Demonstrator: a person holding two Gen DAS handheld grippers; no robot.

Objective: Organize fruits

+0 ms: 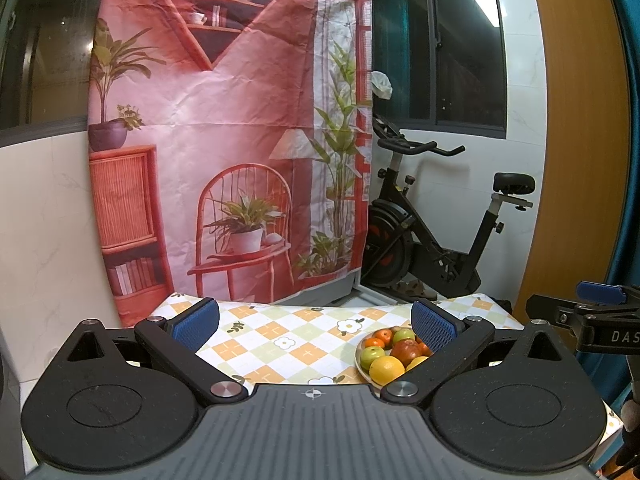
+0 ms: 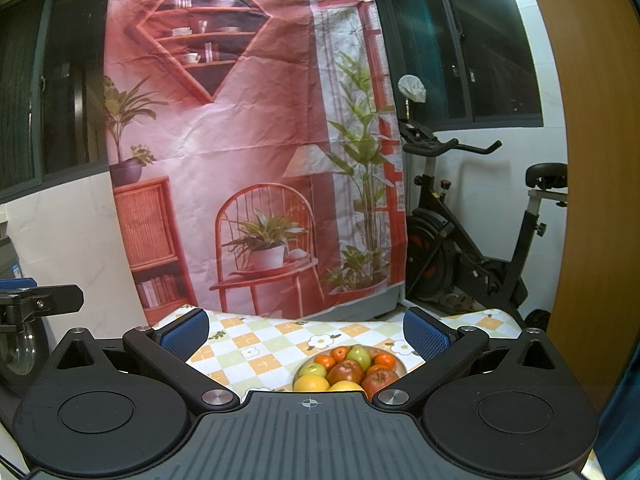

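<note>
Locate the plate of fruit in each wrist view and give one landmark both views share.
Left wrist view: the plate of fruit sits lower right of centre, partly hidden by the left gripper, right-hand finger.
Right wrist view: it sits low and near centre, between the open jaws of the right gripper.
Shared landmark: the exercise bike, right of the pink backdrop.

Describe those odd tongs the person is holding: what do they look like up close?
Each of the tongs, left and right, has a black body with a ribbed grey plate marked by a small crosshair, flanked by two round black discs. Two black link arms on silver pivot bolts carry fingers faced with textured blue pads. The left wrist view shows white letters "DAS" on the right tongs' side. No cables show.
</note>
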